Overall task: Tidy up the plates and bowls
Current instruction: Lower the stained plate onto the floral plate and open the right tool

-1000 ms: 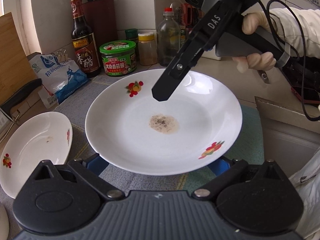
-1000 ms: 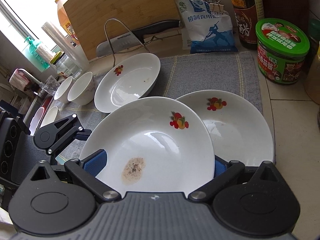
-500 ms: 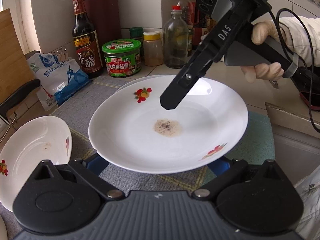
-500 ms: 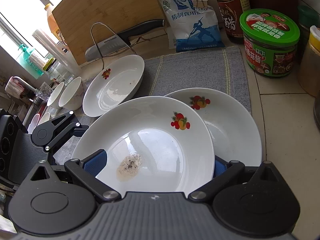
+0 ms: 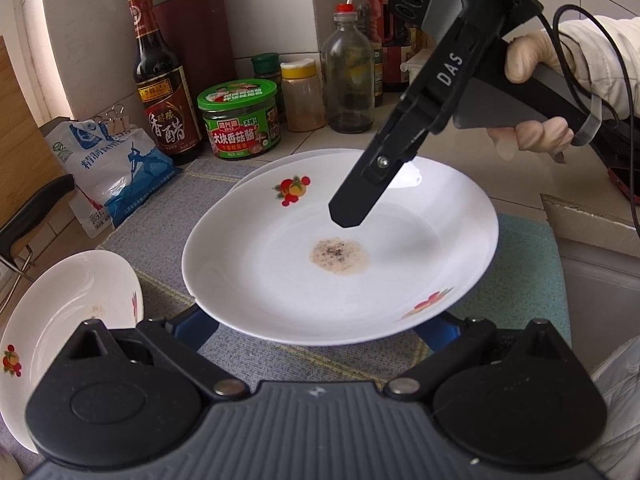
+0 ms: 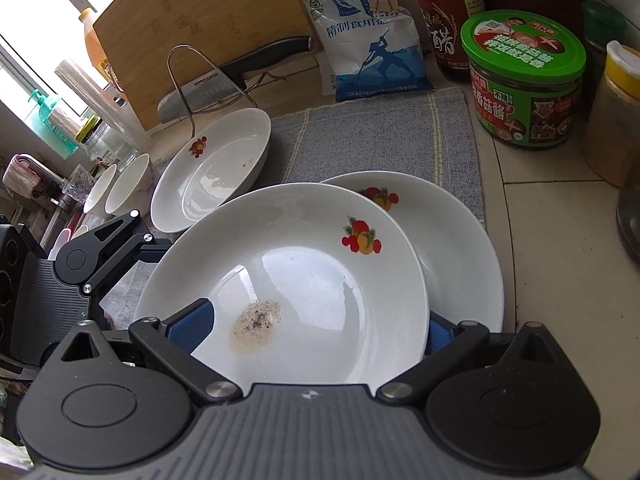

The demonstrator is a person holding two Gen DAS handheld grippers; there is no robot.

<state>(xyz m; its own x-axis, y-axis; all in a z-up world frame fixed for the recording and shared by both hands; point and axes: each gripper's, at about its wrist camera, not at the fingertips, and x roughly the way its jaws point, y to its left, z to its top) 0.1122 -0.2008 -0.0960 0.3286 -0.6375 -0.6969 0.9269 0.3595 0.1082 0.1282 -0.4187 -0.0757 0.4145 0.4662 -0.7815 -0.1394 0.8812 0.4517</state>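
Note:
A white stained plate (image 5: 280, 280) with fruit prints hangs above the grey mat (image 6: 380, 132). My right gripper (image 6: 316, 328) is shut on it, one finger (image 5: 352, 216) inside the dish and the other hidden beneath. My left gripper (image 5: 314, 330) stands open, its blue pads spread under the near rim; whether they touch is unclear. Partly under the stained plate (image 6: 312, 280) lies a second plate (image 6: 460, 248) on the mat. A third plate (image 6: 216, 168) sits to the left, with two white bowls (image 6: 120, 188) beyond it.
A green-lidded jar (image 6: 524, 80), a vinegar bottle (image 5: 164, 92), a salt bag (image 6: 368, 44) and spice bottles (image 5: 348, 80) line the back. A knife (image 6: 240, 68) and cutting board (image 6: 192, 20) stand at the left. A gloved hand (image 5: 536, 92) holds the right gripper.
The stained plate has travelled with both grippers toward the jars and now overlaps the second plate, which shows behind its far rim. The third plate has slid further left in view.

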